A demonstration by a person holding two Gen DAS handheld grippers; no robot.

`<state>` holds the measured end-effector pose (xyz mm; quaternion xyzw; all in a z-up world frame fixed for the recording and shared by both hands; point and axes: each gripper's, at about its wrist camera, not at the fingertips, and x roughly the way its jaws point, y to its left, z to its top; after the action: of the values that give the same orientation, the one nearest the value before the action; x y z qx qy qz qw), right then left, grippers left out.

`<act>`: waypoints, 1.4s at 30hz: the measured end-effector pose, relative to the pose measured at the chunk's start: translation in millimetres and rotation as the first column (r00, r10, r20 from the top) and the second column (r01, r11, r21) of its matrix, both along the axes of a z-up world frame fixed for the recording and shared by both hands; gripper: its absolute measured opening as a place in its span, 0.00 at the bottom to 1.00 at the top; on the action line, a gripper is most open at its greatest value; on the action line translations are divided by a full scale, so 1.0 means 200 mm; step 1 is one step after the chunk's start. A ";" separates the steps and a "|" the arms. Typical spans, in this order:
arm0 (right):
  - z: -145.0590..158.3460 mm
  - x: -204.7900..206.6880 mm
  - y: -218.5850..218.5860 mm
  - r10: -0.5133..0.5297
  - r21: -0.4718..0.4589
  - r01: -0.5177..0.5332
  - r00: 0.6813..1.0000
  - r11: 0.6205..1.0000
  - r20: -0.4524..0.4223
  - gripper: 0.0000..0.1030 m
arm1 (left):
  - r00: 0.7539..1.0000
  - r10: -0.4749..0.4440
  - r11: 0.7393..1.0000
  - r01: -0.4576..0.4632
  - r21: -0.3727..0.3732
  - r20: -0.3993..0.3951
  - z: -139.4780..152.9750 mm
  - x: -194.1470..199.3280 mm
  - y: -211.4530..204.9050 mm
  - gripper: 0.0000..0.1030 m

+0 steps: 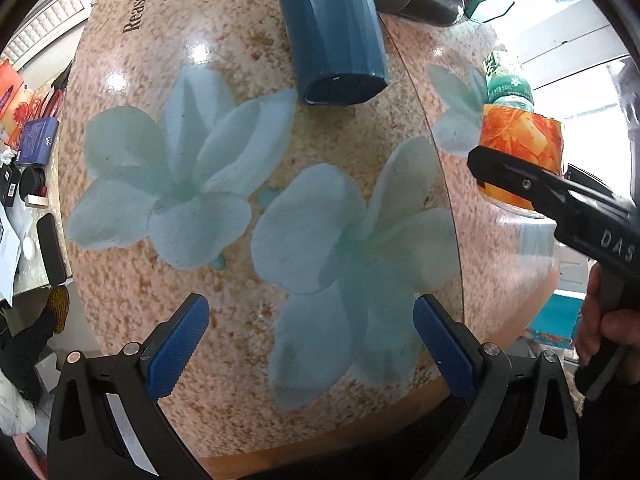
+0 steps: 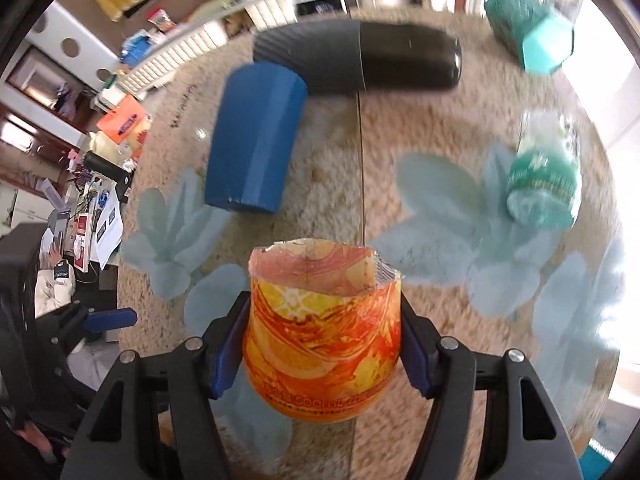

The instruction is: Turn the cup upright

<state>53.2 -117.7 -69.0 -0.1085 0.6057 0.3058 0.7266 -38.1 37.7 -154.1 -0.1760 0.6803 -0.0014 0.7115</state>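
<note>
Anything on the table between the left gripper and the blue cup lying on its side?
No. In the left wrist view only bare flower-printed tabletop lies between the open left gripper and the blue cup.

- Your cup [image 2: 322, 328] is an orange-and-yellow citrus-print plastic cup with a ragged cut rim, sitting low at 6 o'clock in your right wrist view.
- Its open mouth points away from the camera, toward 12 o'clock.
- It is pinched on both sides, above the flowered tabletop.
</note>
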 end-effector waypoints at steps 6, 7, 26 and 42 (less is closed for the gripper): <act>-0.05 -0.02 -0.03 0.051 0.081 -0.065 0.985 0.995 0.166 0.63 | 1.000 0.007 1.000 -0.007 0.018 -0.006 0.00 0.02 -0.02 1.00; -0.08 -0.02 -0.05 0.055 0.077 -0.071 0.981 0.995 0.184 0.63 | 1.000 0.005 1.000 -0.005 0.019 -0.008 -0.01 0.02 -0.02 1.00; -0.31 -0.12 -0.18 -0.003 0.098 -0.025 0.960 0.995 0.281 0.64 | 0.998 -0.048 0.997 0.050 0.052 -0.038 -0.12 -0.02 -0.15 1.00; -0.07 -0.09 -0.21 -0.093 0.150 0.062 0.974 0.987 0.206 0.92 | 0.998 -0.040 0.999 0.039 0.007 0.052 0.01 0.00 -0.06 1.00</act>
<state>35.9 -158.9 -82.1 -0.0647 0.5048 0.3064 0.8044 -38.9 25.5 -151.7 -0.1605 0.6648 -0.0181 0.7293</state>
